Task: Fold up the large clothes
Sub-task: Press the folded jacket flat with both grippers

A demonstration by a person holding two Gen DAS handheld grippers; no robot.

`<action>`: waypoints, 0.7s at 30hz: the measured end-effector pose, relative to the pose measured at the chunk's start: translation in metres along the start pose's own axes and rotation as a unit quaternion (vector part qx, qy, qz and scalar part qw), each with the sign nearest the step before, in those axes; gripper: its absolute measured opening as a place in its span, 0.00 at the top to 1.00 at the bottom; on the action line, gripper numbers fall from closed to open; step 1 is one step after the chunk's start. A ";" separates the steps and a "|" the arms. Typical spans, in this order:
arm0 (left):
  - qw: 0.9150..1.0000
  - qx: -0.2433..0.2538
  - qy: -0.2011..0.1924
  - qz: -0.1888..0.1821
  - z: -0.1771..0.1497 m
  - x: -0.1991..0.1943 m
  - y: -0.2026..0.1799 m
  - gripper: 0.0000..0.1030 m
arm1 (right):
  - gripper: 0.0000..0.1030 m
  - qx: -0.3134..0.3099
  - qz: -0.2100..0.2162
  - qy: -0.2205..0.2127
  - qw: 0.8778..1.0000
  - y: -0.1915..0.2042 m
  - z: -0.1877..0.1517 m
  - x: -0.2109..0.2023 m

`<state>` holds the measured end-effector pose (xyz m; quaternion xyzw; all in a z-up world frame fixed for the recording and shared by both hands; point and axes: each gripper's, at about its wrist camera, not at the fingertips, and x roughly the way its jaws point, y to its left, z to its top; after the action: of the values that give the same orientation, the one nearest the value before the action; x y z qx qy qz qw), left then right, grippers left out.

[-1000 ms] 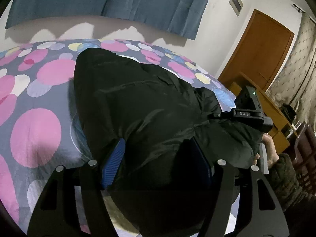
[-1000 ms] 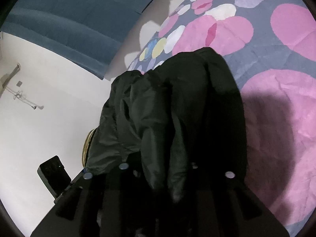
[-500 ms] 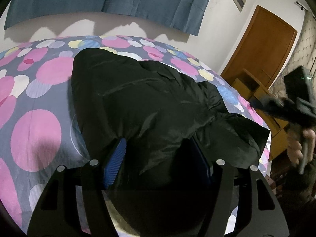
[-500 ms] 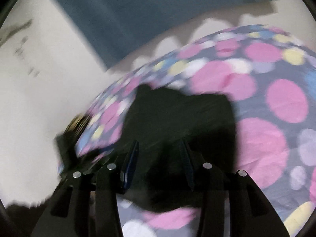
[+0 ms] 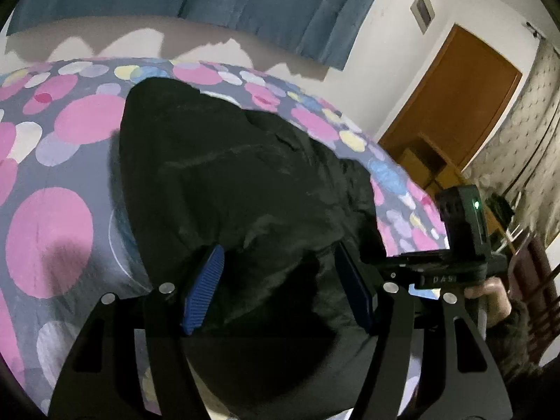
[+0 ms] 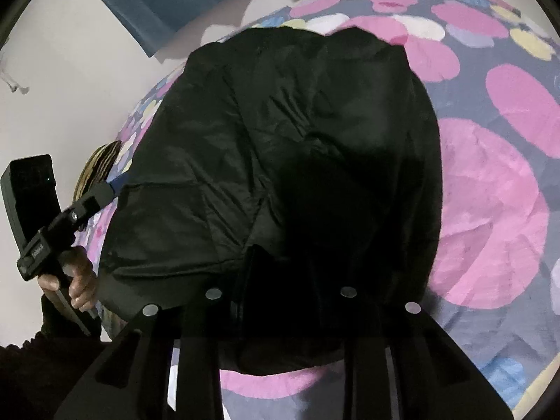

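1. A big black puffy jacket (image 5: 245, 189) lies on the bed's dotted pink and grey cover (image 5: 49, 241).
2. The left gripper (image 5: 276, 280) pinches a thick bunch of the jacket's near edge.
3. The right gripper (image 6: 280, 273) has just been closing; dark cloth hides its blue pads, so its grip I cannot tell.
4. Blue curtain (image 5: 210, 0) and brown door (image 5: 462, 101) stand behind.

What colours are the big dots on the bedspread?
Mostly pink dots, with some white, yellow and blue, on a grey bedspread. The right wrist view shows it best.
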<state>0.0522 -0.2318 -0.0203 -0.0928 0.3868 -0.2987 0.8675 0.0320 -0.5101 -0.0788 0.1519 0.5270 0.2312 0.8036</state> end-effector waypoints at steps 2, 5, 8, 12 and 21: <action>1.000 0.012 0.008 0.010 -0.002 0.007 -0.002 0.37 | 0.77 0.007 0.006 0.002 1.000 -0.004 0.000 0.007; 0.999 0.025 0.017 0.023 -0.005 0.017 -0.002 0.37 | 0.81 0.016 0.011 0.001 1.000 -0.010 0.001 0.013; 0.999 0.028 0.021 0.025 -0.005 0.023 -0.001 0.37 | 0.82 0.022 0.017 0.002 1.000 -0.013 0.002 0.015; 0.999 0.023 0.021 0.024 -0.004 0.026 0.002 0.37 | 0.82 0.028 0.022 0.000 0.999 -0.013 0.005 0.012; 0.999 0.028 0.020 0.038 -0.002 0.024 -0.003 0.37 | 0.76 0.025 0.025 -0.011 0.999 -0.009 -0.007 -0.015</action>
<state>0.0621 -0.2482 -0.0360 -0.0480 0.3993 -0.2782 0.8723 0.0222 -0.5257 -0.0744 0.1880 0.5196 0.2360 0.7993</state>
